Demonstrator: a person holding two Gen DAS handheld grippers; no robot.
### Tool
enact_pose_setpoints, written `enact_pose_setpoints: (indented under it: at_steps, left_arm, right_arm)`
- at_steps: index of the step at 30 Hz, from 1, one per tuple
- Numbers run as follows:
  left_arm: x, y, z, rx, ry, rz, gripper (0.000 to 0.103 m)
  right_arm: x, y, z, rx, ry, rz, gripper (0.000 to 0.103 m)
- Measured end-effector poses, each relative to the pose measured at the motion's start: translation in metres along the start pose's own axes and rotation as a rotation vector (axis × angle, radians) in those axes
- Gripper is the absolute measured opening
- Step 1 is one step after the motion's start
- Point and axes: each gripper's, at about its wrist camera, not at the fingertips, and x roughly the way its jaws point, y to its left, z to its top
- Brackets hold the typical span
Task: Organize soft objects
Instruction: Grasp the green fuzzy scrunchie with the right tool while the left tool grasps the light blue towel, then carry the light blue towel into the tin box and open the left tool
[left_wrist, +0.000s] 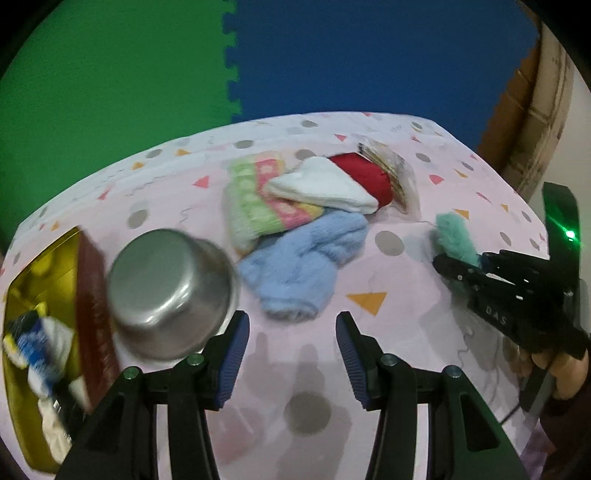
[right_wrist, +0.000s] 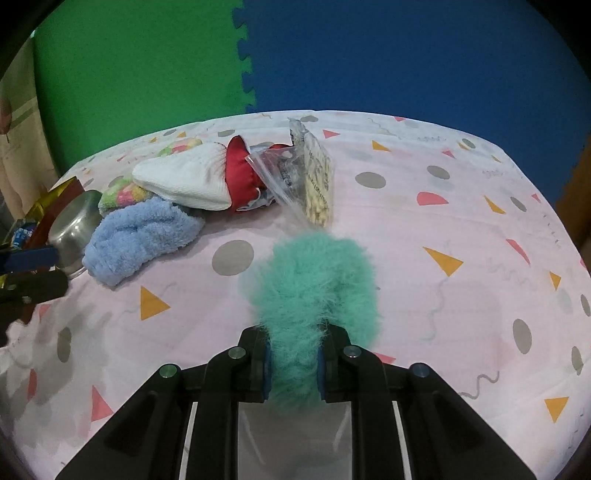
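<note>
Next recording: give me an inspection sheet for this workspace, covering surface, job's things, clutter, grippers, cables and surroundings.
Surface: pink patterned cloth with triangles and dots, lightly creased.
Job's things: fluffy teal scrunchie; light blue fuzzy sock; striped pastel knit piece; white knit cloth lying over a red satin pouch.
Clutter: overturned steel bowl; clear plastic packet; gold tin box holding small items.
Grippers: left gripper open, nothing between its fingers; right gripper shut on the scrunchie.
Cables: nothing seen.
Surroundings: green foam mat and blue foam mat behind the table.
</note>
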Motion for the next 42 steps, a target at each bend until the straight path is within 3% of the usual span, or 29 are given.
enact_pose_setpoints:
  at_steps: [14, 19, 20, 22, 25, 31, 42]
  left_arm:
    - [0.058, -0.009, 0.028, 0.031, 0.060, 0.083, 0.054]
    - [0.060, -0.010, 0.024, 0.033, 0.037, 0.090, 0.057]
    - [0.060, -0.009, 0.023, 0.025, 0.034, 0.085, 0.056]
    - [0.057, -0.008, 0.021, 0.021, 0.032, 0.098, 0.036]
    - [0.051, -0.009, 0.021, 0.026, 0.034, 0.092, 0.023]
    - [0.034, -0.016, 0.010, 0.022, 0.053, 0.025, 0.020]
    - [-0.013, -0.023, -0.017, 0.033, 0.035, -0.007, 0.020]
  right_arm:
    - [0.002, -0.003, 0.000, 0.006, 0.003, 0.020, 0.017]
    - [0.001, -0.003, 0.000, 0.008, 0.003, 0.025, 0.017]
    - [0.002, -0.003, 0.000, 0.007, 0.003, 0.026, 0.017]
    - [0.001, -0.003, 0.000, 0.006, 0.003, 0.028, 0.018]
    - [0.001, -0.003, 0.000, 0.003, 0.004, 0.025, 0.018]
    - [0.002, -0.002, 0.000, 0.002, 0.004, 0.027, 0.019]
    - [0.002, -0.002, 0.000, -0.002, 0.004, 0.028, 0.020]
